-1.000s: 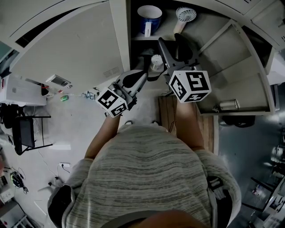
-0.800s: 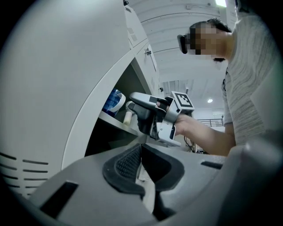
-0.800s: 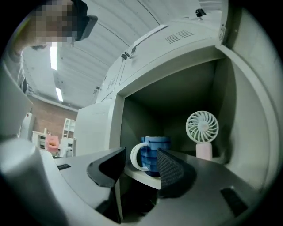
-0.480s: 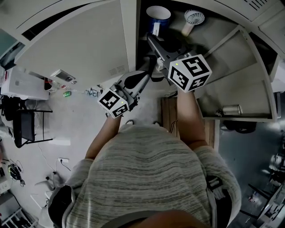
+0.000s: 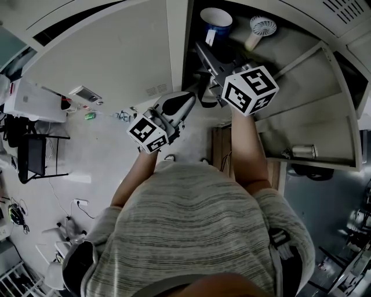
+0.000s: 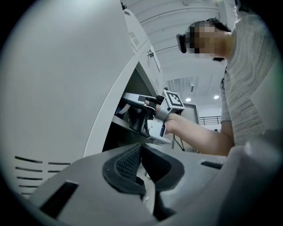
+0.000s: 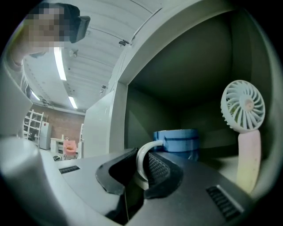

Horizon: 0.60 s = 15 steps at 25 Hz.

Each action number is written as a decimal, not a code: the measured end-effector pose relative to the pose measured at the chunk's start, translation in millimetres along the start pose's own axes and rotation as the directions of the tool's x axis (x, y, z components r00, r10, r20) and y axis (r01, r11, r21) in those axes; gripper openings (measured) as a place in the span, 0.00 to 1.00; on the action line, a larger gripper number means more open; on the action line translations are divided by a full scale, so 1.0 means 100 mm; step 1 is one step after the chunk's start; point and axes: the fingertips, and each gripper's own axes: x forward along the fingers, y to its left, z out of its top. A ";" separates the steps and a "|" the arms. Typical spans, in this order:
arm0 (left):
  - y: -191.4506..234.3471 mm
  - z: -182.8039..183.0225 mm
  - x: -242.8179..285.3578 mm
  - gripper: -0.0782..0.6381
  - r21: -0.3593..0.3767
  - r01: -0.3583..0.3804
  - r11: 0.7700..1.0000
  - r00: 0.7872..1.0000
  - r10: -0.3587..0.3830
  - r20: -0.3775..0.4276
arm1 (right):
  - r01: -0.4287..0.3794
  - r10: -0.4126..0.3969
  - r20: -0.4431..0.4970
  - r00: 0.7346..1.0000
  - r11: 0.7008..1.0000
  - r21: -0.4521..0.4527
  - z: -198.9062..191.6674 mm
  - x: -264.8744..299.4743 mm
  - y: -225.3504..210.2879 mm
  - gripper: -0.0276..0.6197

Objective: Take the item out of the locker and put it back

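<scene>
- Head view: the right gripper [image 5: 203,51] reaches into the open locker [image 5: 177,46] at the upper middle of the frame. Its tips are right at the white handle of the blue mug [image 5: 215,17], which stands upright at the top of the compartment.
- A small handheld fan [image 5: 258,26] stands just to the right of the mug, apart from it.
- The locker's open door [image 5: 307,98] swings out to the right side of the frame.
- The left gripper [image 5: 186,100] is held lower, in front of the locker edge near the centre, outside the compartment.
- The person's striped shirt [image 5: 191,226] fills the bottom half.
- Left gripper view: its jaws are pressed together with nothing between them, low in the frame's centre [image 6: 140,152].
- Above them, mid-frame, the right gripper [image 6: 140,115] goes into the locker opening, with a pale closed door panel [image 6: 66,88] filling the left.
- Right gripper view: the right gripper [image 7: 142,162] has its two pads closed on the mug's white handle [image 7: 140,154], which sits between them.
- The blue mug [image 7: 179,140] rests on the locker shelf just beyond, at centre.
- The fan [image 7: 243,106] stands upright at the right edge, with the locker wall [image 7: 177,79] dark behind.
</scene>
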 end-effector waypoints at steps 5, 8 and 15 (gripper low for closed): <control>-0.01 -0.01 0.02 0.12 -0.004 0.002 1.000 1.000 -0.002 -0.005 | -0.030 0.032 0.066 0.997 0.999 -0.025 0.02 -0.09 0.05 0.12; -0.01 0.00 0.04 0.12 -0.005 0.003 1.000 1.000 -0.003 -0.001 | -0.067 0.072 0.057 0.996 0.994 -0.089 0.01 -0.15 0.14 0.12; -0.10 0.08 0.04 0.12 -0.010 0.030 1.000 1.000 -0.029 0.011 | -0.124 0.137 0.091 0.986 0.983 -0.138 0.06 -0.42 0.45 0.12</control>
